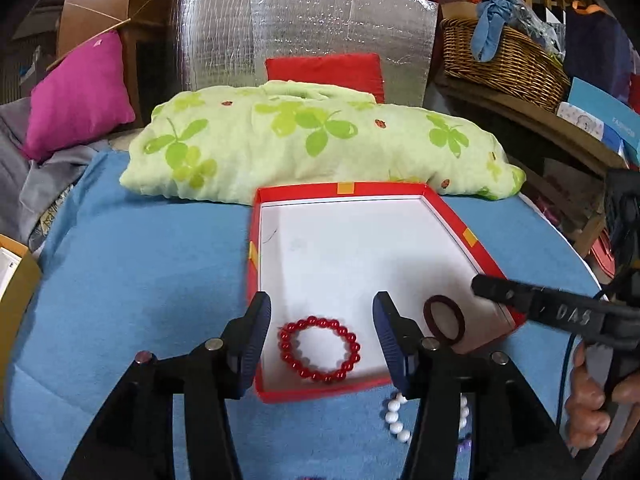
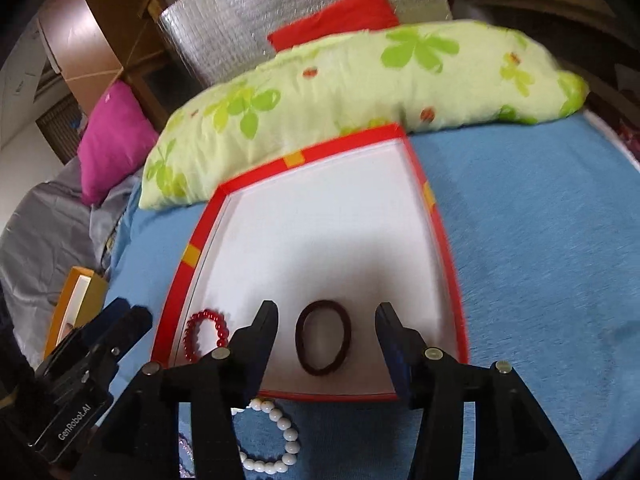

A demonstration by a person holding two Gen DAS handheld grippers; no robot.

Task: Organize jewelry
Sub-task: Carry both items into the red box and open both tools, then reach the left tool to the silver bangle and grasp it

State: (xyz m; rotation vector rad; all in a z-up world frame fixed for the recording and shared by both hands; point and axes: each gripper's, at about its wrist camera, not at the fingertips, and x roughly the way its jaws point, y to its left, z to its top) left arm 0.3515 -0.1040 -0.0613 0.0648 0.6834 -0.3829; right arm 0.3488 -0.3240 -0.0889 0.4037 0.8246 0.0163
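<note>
Left wrist: red box (image 1: 256,280) holds red bead bracelet (image 1: 319,350), dark hair tie (image 1: 444,319); both grippers' jaws apart.

The string of round white beads (image 1: 394,416) lying on the blue cloth is partly hidden behind the left gripper's black right finger (image 1: 436,400) in the left wrist view, so its full loop cannot be traced there. The black right gripper (image 1: 532,304) entering from the right is smeared by blur and only one finger shows. A small purple sparkly item (image 2: 185,446) is mostly covered by the gripper fingers; what it is cannot be told.
</note>
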